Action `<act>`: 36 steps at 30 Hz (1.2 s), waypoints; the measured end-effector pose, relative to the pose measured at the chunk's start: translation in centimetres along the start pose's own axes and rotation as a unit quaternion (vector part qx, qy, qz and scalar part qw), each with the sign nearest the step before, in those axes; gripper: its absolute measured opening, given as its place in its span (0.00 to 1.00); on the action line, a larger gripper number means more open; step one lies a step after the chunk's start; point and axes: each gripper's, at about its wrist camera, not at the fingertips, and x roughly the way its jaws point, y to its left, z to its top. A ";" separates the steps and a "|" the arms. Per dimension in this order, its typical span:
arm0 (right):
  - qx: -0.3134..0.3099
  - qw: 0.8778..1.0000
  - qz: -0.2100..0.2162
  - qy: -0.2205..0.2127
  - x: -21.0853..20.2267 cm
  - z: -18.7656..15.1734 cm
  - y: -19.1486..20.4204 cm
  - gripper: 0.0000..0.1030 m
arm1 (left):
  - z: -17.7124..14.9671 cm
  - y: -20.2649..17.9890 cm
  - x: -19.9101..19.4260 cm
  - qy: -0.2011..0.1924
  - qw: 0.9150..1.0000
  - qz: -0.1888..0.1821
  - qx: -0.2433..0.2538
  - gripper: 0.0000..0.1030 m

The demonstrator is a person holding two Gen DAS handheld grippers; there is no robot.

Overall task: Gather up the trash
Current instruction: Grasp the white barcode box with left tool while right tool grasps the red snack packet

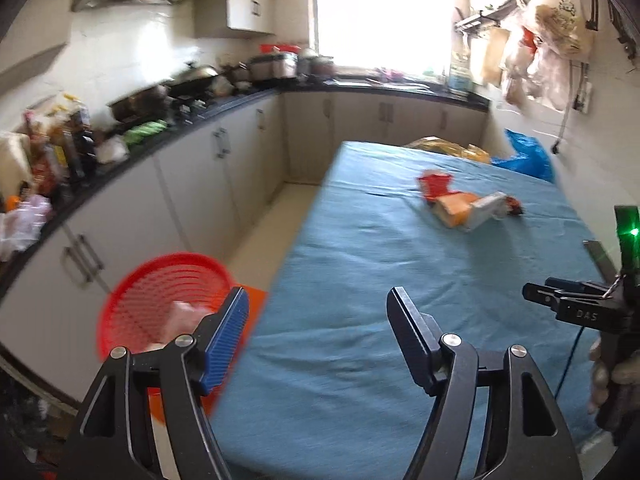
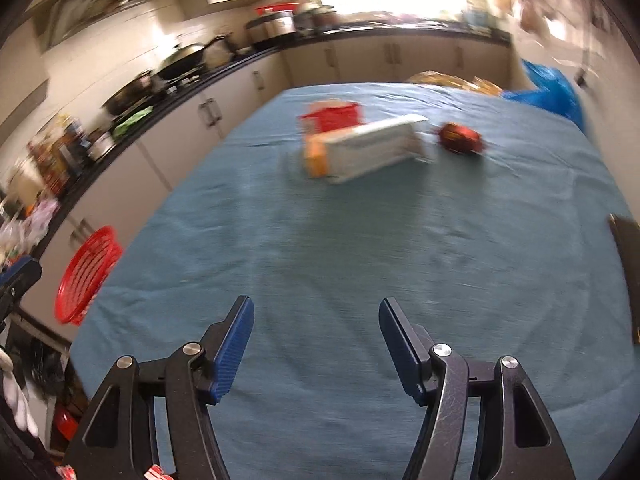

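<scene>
Blurred red basket (image 1: 160,304), pink scrap (image 1: 182,318) inside perhaps, claw-hidden

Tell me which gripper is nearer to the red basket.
Left. The left gripper hangs at the table edge beside the red basket; the right gripper is over the blue cloth, farther from it.

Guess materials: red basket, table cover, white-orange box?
Red basket: likely moulded plastic, slotted walls, even glossy red. Table cover: woven cloth, matte blue, soft creases. White-orange box: probably printed cardboard, flat faces and sharp edges; blur leaves the finish open.
</scene>
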 end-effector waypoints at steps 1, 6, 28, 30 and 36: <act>0.007 1.000 -0.003 0.000 0.0 0.1 -0.8 0.67 | 0.2 -0.6 0.6 0.004 1.000 -0.009 0.001 0.68; 0.042 0.999 -0.018 -0.001 0.6 1.7 -4.8 0.68 | 2.1 -4.4 3.7 0.018 0.998 -0.052 0.022 0.68; -0.091 0.990 -0.106 0.003 10.3 16.2 -11.2 0.69 | 9.7 -20.6 18.7 0.053 0.969 -0.155 0.186 0.68; -0.096 0.990 -0.107 0.005 11.0 16.6 -11.1 0.69 | 9.8 -21.7 20.2 0.068 0.965 -0.162 0.194 0.68; -0.088 0.991 -0.100 0.013 12.5 16.5 -11.1 0.52 | 9.3 -24.4 22.8 0.106 0.953 -0.185 0.214 0.42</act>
